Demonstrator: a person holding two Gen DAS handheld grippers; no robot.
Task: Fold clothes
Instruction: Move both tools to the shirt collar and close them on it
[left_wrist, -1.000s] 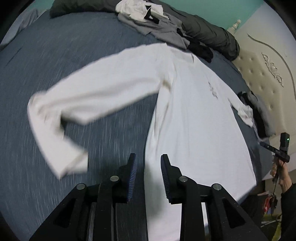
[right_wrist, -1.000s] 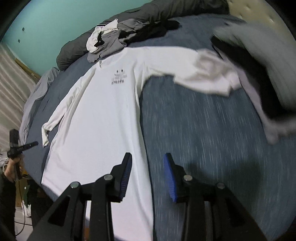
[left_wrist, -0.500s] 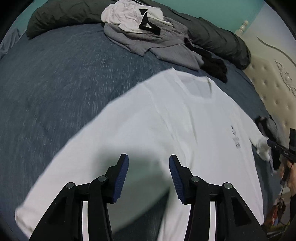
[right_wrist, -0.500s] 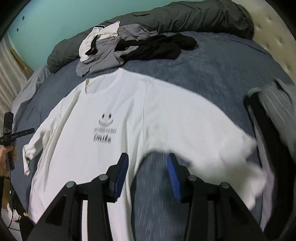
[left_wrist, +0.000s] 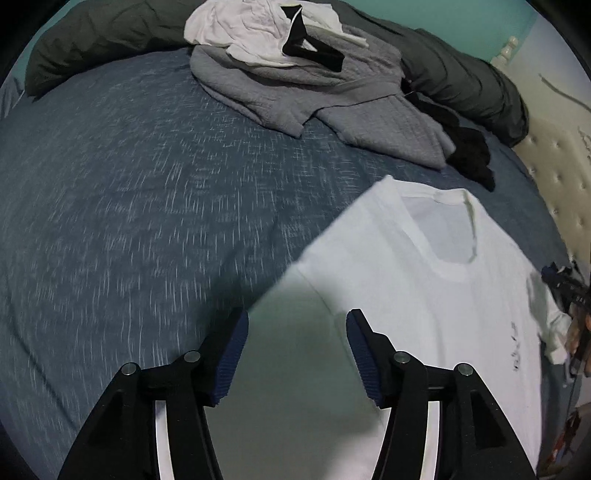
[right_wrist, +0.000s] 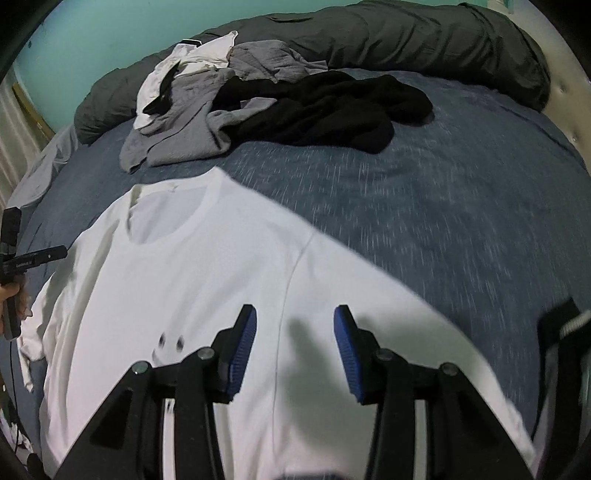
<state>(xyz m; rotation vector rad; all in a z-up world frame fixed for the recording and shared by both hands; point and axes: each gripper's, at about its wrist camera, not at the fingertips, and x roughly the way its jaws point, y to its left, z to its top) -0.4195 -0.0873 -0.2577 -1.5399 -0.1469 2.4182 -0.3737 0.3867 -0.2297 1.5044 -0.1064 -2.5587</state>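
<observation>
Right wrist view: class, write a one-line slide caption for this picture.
Open right gripper poised over the shoulder seam of a white T-shirt spread on a blue bed, unfolded clothes heaped behind.

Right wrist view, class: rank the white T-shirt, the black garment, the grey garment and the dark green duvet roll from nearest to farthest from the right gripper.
1. White T-shirt, directly under the right gripper.
2. Grey garment, ahead to the left, and black garment, ahead in the centre: too close to call.
3. Dark green duvet roll, along the far edge of the bed.
</observation>
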